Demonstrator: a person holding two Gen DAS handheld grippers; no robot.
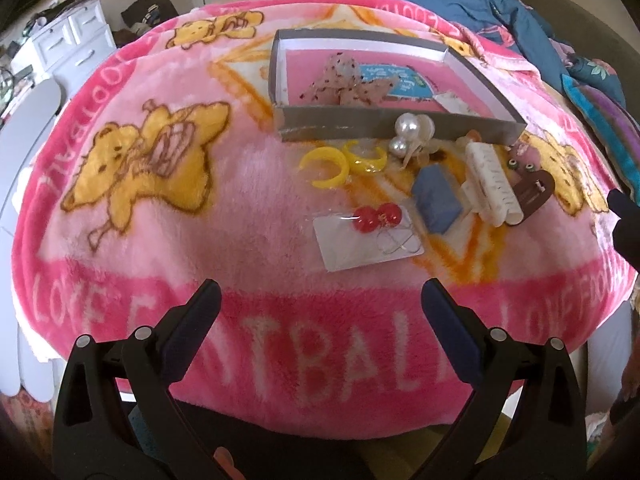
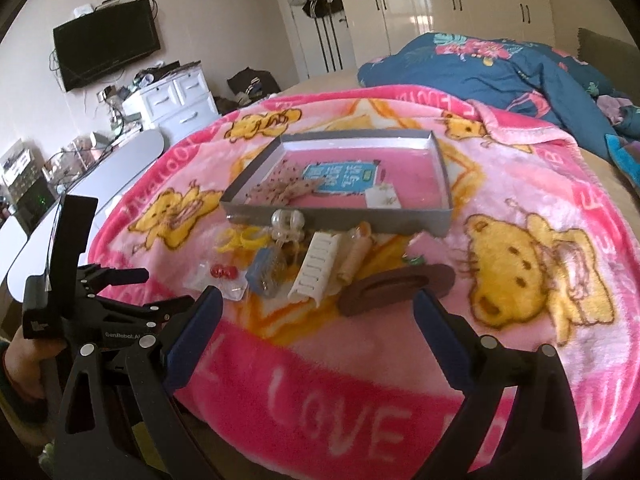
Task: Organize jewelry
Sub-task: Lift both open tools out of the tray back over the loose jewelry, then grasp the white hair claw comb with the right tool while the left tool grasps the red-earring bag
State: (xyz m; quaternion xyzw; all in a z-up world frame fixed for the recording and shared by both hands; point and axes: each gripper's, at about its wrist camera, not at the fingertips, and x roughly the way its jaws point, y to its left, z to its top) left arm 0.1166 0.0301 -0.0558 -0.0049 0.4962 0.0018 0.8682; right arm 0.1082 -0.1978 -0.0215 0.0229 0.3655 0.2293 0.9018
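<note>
A shallow grey box (image 1: 384,125) (image 2: 436,222) with a pink floor lies on the pink blanket; a dotted bow (image 1: 348,80) and a small white card (image 2: 382,197) sit inside it. In front of it lie yellow rings (image 1: 324,166), a pearl clip (image 1: 408,130), a blue piece (image 1: 434,200), a white claw clip (image 1: 492,182) (image 2: 316,270), a brown hair clip (image 1: 532,194) (image 2: 396,286) and a card of red bead earrings (image 1: 372,240). My left gripper (image 1: 320,300) hangs open, short of the earring card. My right gripper (image 2: 318,308) is open just before the brown clip.
The pink bear blanket (image 1: 160,208) covers a bed. A dark blue floral quilt (image 2: 500,72) is bunched at the back right. White drawers (image 2: 176,98), a wall TV (image 2: 108,44) and a cluttered white table (image 2: 80,176) stand to the left. A hand (image 2: 24,360) holds the left gripper.
</note>
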